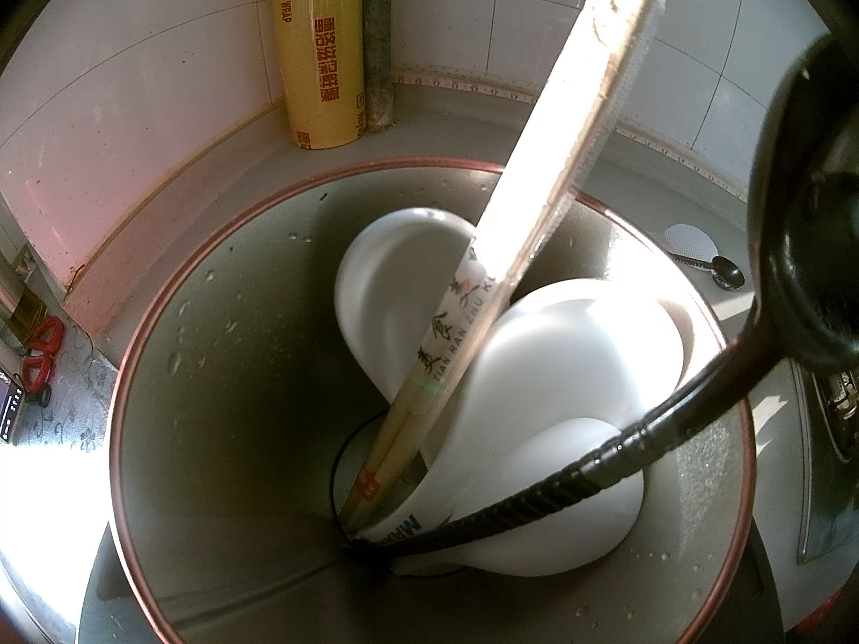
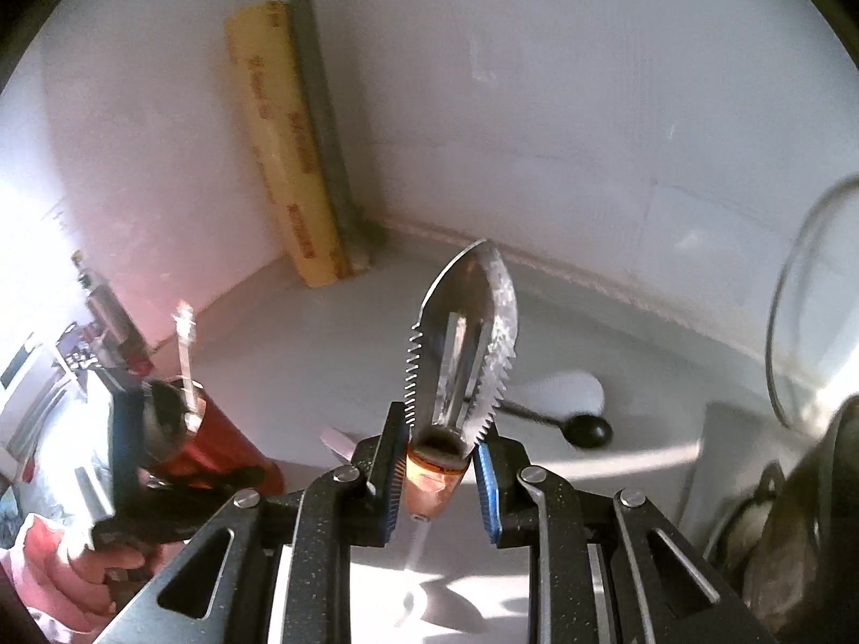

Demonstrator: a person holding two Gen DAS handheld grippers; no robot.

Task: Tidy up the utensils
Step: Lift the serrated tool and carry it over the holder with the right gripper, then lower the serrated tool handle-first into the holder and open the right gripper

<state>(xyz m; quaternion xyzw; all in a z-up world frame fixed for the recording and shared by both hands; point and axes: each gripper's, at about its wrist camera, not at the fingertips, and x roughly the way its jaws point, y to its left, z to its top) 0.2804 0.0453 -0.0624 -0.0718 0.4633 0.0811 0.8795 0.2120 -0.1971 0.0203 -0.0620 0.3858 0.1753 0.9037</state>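
Left wrist view: we look steeply down, very close, into the utensil holder (image 1: pixel 225 375). Right wrist view: we look forward and down along the right tool (image 2: pixel 437 461), farther back over the counter (image 2: pixel 300 354). Both views share the tiled corner, the yellow cling-wrap box (image 1: pixel 317 48) (image 2: pixel 284 150) and the black spoon (image 1: pixel 726 271) (image 2: pixel 588 429).

We are seeing a copper-rimmed grey holder (image 1: pixel 161 375), white spoons (image 1: pixel 563 375), a yellow wrap box (image 1: pixel 317 53) and a black ladle (image 1: pixel 805 214).

Black speckled claw (image 2: pixel 439 475) with blue ribbed pads (image 2: pixel 486 488), silver round screws (image 2: pixel 534 474), pink sleeve (image 2: pixel 43 553)
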